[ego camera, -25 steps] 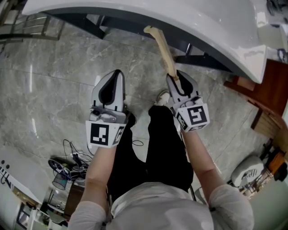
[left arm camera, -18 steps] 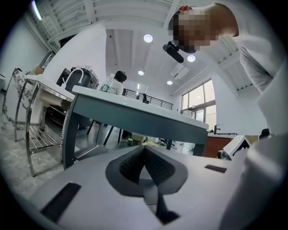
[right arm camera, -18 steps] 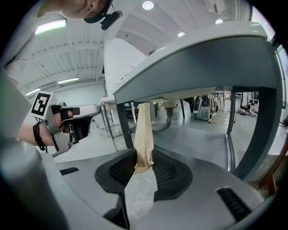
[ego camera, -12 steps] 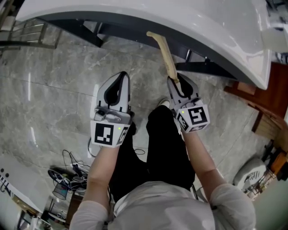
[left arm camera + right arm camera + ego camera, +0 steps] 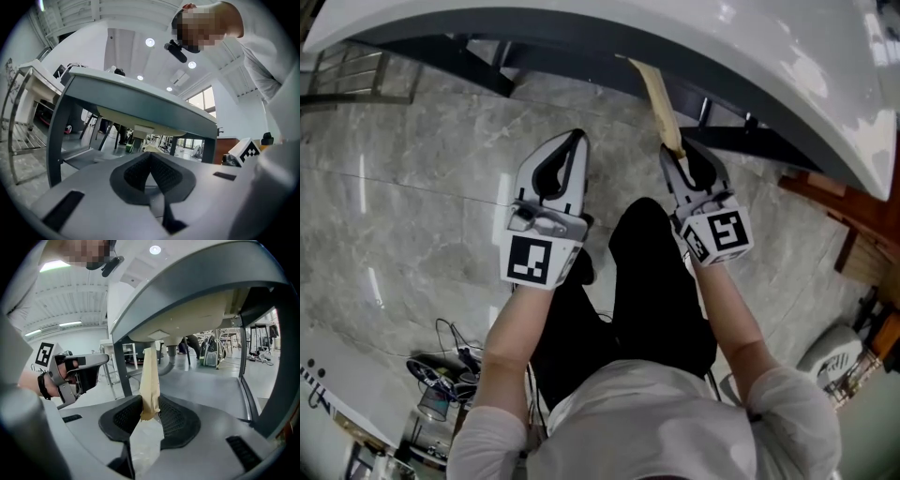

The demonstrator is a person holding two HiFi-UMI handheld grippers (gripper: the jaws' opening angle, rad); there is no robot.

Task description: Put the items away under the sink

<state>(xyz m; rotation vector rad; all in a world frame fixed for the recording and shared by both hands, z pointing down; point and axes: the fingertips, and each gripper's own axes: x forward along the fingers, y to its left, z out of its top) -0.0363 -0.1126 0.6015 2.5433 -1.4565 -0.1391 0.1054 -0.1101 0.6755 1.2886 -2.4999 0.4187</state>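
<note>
Tan strip (image 5: 150, 380) stands pinched at its lower end in the right gripper (image 5: 151, 401), whose jaws are closed on it; it rises straight out of the black pads and tilts slightly forward. In the head view the strip (image 5: 661, 103) runs up from the right gripper (image 5: 680, 150) until its top end goes out of sight beneath the white rim of the sink (image 5: 722, 56). Seen from the right gripper, the sink (image 5: 187, 282) arches close overhead; its cream underside and a grey drain pipe (image 5: 169, 363) lie beyond the strip; a dark frame leg (image 5: 119, 376) stands just to the left, and open grey floor shows past it.

The left gripper (image 5: 151, 157) has its jaws shut together with nothing between them; it is tilted up at the edge of the sink (image 5: 140, 101), with another dark frame leg (image 5: 56, 136) to its left and clear space under the basin. In the head view the left gripper (image 5: 575, 136) sits short of the rim, beside the right one and apart from it, over the marble floor (image 5: 412, 169).

Both bare forearms reach forward side by side, light sleeves pushed up; black trousers show between them; a tangle of cables (image 5: 450, 366) lies on the floor at lower left.
</note>
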